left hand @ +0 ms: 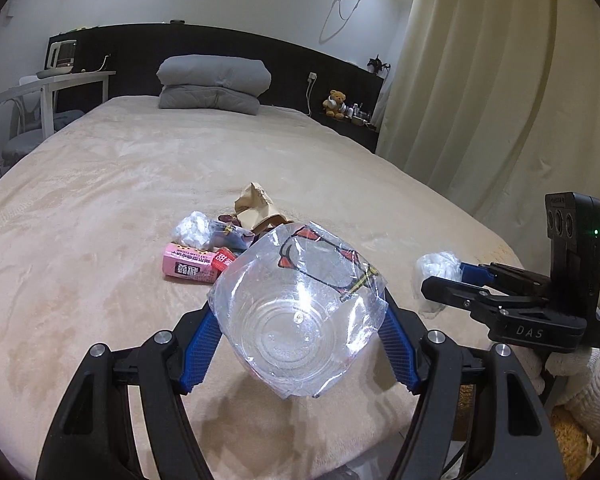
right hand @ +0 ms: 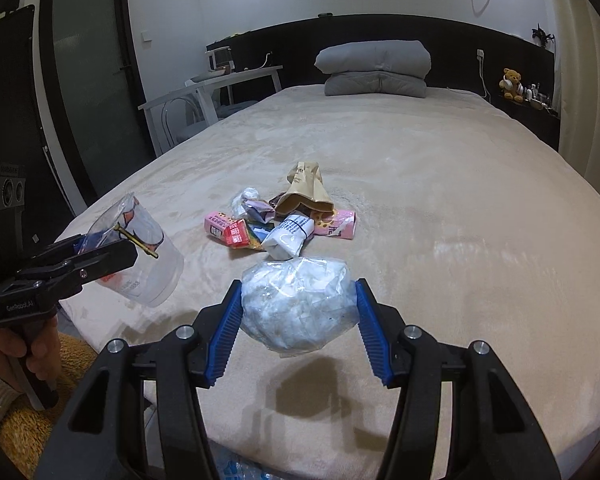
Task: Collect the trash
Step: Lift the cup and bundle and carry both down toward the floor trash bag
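My left gripper (left hand: pixel 298 308) is shut on a clear plastic cup (left hand: pixel 296 312) with a torn printed film lid, held above the bed's near edge; the cup also shows in the right wrist view (right hand: pixel 140 256). My right gripper (right hand: pixel 298 304) is shut on a crumpled white plastic wad (right hand: pixel 298 304), which also shows in the left wrist view (left hand: pixel 436 268). A trash pile lies mid-bed: brown paper bag (right hand: pixel 306 192), pink carton (right hand: pixel 224 230), pink wrapper (right hand: pixel 336 224), white wrapped packet (right hand: pixel 288 236), small white wad (left hand: pixel 192 230).
The beige bed (right hand: pixel 440 200) fills both views, with a folded grey duvet (right hand: pixel 374 68) at the dark headboard. A white desk and chair (right hand: pixel 204 96) stand on the left, a curtain (left hand: pixel 500 80) on the right. A teddy bear (left hand: pixel 335 103) sits on the bedside shelf.
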Motion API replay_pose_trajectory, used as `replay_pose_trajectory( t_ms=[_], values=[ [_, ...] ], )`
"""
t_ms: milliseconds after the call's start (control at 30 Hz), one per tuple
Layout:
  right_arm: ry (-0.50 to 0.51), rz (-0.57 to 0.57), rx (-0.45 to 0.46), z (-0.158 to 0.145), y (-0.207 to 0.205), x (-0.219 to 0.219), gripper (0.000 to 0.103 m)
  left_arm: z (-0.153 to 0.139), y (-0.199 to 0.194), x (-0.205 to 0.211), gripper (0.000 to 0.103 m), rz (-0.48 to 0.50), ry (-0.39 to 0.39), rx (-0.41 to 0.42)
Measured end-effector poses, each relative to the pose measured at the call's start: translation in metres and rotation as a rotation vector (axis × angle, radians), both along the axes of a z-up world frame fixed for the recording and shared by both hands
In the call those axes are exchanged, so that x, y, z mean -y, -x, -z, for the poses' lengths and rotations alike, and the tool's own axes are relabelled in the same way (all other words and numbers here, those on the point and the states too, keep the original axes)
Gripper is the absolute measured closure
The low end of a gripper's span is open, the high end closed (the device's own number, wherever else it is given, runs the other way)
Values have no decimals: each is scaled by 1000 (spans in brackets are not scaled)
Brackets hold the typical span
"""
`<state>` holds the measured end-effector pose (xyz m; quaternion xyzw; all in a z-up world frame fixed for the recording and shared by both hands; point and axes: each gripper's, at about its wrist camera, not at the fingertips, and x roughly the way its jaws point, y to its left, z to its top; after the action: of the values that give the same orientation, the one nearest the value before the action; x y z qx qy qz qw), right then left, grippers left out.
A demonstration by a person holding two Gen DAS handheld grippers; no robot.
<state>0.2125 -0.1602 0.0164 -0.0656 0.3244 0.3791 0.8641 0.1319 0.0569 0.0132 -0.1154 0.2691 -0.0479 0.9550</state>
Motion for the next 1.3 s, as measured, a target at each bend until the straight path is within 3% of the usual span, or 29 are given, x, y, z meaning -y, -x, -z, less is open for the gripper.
replay_pose_trajectory(
  t_ms=[300,767,1067,1300],
  values=[
    [-2,23,17,5,47,16,48,5,53,25,33,-6,28,45],
    [-36,50,-7,16,111,50,47,18,111,56,33,-22,24,47],
    [-23,35,-26,27,135,61,47,33,127,73,33,-15,26,-8],
    [-5,15,-114,45,138,61,47,52,126,79,33,5,93,-95]
  ],
)
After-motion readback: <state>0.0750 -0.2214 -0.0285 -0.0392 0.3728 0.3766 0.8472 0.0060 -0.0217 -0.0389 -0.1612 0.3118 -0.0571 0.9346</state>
